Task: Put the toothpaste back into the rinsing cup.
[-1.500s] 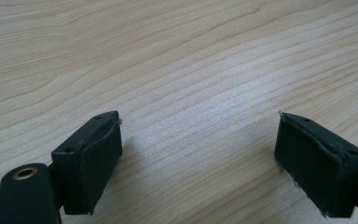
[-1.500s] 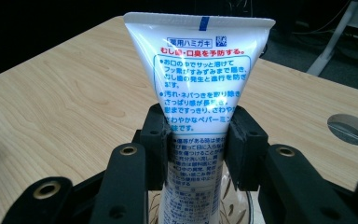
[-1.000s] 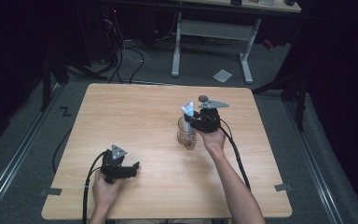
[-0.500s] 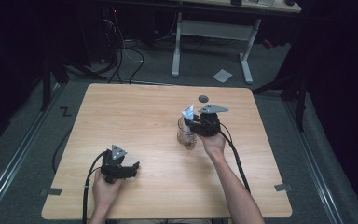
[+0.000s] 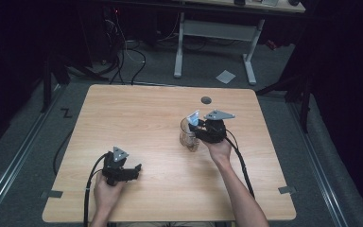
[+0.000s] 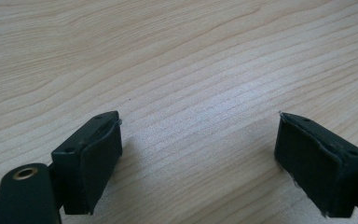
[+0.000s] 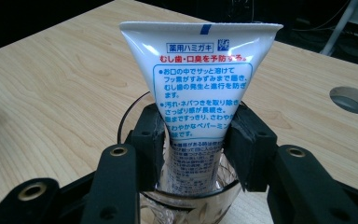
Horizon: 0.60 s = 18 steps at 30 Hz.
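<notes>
A white toothpaste tube [image 5: 193,118] [image 7: 200,70] with blue and red print stands tail up in a clear glass [image 5: 188,138] [image 7: 131,114] right of the table's middle. My right gripper [image 5: 195,130] [image 7: 198,135] reaches over the rim from the right, one pad on each side of the tube. Its jaws have just been opening, and the pads lie at the tube's edges without squeezing it. My left gripper [image 5: 133,171] [image 6: 198,154] rests near the front left, jaws wide apart over bare wood, nothing between them.
The wooden table [image 5: 137,113] has a round dark hole [image 5: 206,100] [image 7: 352,99] near its far edge, behind the glass. Cables trail from both grippers toward the front edge. Beyond the table lie a dark floor and a desk frame.
The right gripper and the tube have come slightly lower and nearer over the glass. The left gripper has not moved.
</notes>
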{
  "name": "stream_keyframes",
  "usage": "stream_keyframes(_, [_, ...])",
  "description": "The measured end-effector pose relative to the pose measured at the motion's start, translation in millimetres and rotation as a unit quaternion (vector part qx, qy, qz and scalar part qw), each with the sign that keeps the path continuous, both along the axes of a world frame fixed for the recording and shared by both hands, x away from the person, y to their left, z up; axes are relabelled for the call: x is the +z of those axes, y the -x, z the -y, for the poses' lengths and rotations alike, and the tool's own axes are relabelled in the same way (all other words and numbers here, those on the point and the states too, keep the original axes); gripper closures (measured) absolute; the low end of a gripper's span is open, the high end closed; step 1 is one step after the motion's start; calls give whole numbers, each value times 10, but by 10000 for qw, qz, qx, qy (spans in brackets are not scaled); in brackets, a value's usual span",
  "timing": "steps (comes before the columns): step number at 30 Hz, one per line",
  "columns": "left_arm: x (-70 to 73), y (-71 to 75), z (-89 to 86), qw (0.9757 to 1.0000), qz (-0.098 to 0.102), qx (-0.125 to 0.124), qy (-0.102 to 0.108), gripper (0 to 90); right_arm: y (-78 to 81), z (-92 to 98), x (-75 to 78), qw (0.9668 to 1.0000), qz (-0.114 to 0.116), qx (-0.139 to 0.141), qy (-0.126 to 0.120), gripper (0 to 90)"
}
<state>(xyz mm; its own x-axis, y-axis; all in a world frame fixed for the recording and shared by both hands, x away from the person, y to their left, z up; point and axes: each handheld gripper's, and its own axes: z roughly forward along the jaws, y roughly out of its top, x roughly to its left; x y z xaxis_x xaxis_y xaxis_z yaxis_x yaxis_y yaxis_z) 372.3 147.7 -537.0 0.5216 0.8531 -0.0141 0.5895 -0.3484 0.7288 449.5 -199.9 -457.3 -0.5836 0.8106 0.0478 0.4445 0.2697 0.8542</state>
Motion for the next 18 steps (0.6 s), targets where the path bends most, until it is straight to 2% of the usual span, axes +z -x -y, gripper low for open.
stream_keyframes(5, [1,0,0,10000,-6,-3,3,152,24,32,14,10000,2,-2,-83,537])
stream_keyframes(9, [0,0,0,10000,0,0,0,152,67,28,31,9999,99,-28,0,508])
stream_keyframes(13, [0,0,0,10000,-1,-4,-3,152,92,58,38,9999,89,-16,-53,460])
stream_keyframes(16, [-1,0,2,10000,4,6,9,152,102,98,50,9997,58,2,-223,427])
stream_keyframes(18, [0,0,0,10000,1,-1,0,152,117,109,66,9996,110,-17,-240,411])
